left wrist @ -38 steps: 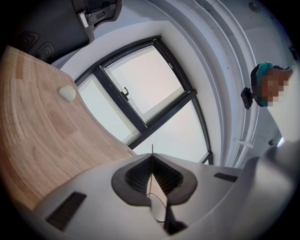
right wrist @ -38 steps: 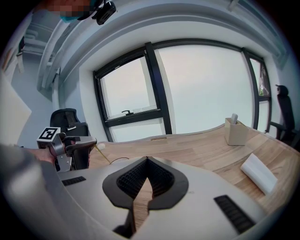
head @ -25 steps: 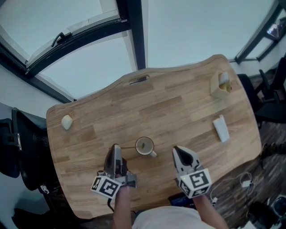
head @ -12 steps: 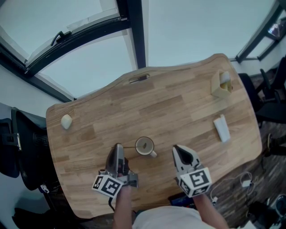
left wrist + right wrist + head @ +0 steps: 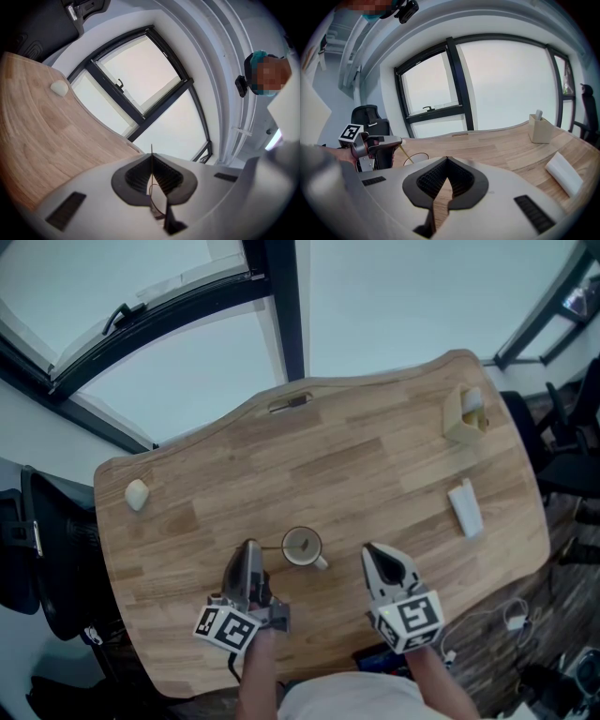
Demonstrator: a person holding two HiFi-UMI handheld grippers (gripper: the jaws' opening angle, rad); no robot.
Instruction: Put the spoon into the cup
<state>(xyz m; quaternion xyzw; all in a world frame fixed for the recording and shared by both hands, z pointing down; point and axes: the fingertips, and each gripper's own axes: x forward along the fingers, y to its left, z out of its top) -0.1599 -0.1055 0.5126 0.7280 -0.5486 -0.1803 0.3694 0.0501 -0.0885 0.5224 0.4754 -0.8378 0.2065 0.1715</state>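
Note:
A pale cup [image 5: 303, 546] stands near the front middle of the wooden table [image 5: 375, 465], its handle pointing right and toward me. My left gripper [image 5: 249, 547] sits just left of it, shut on the thin handle of the spoon [image 5: 270, 547]. The spoon slants from the jaws down to the cup. The right gripper view shows that gold handle [image 5: 404, 152] running from the left gripper [image 5: 396, 140] to the cup rim [image 5: 416, 157]. In the left gripper view the handle [image 5: 151, 152] pokes out between closed jaws. My right gripper [image 5: 368, 552] hovers right of the cup, shut and empty.
A small wooden holder [image 5: 466, 418] with a white item stands at the back right. A flat white object [image 5: 463, 507] lies near the right edge, and a pale lump [image 5: 137, 494] at the far left. Black chairs [image 5: 47, 559] stand left; windows lie behind the table.
The left gripper has edged slightly toward the cup with the spoon. The right gripper has held still.

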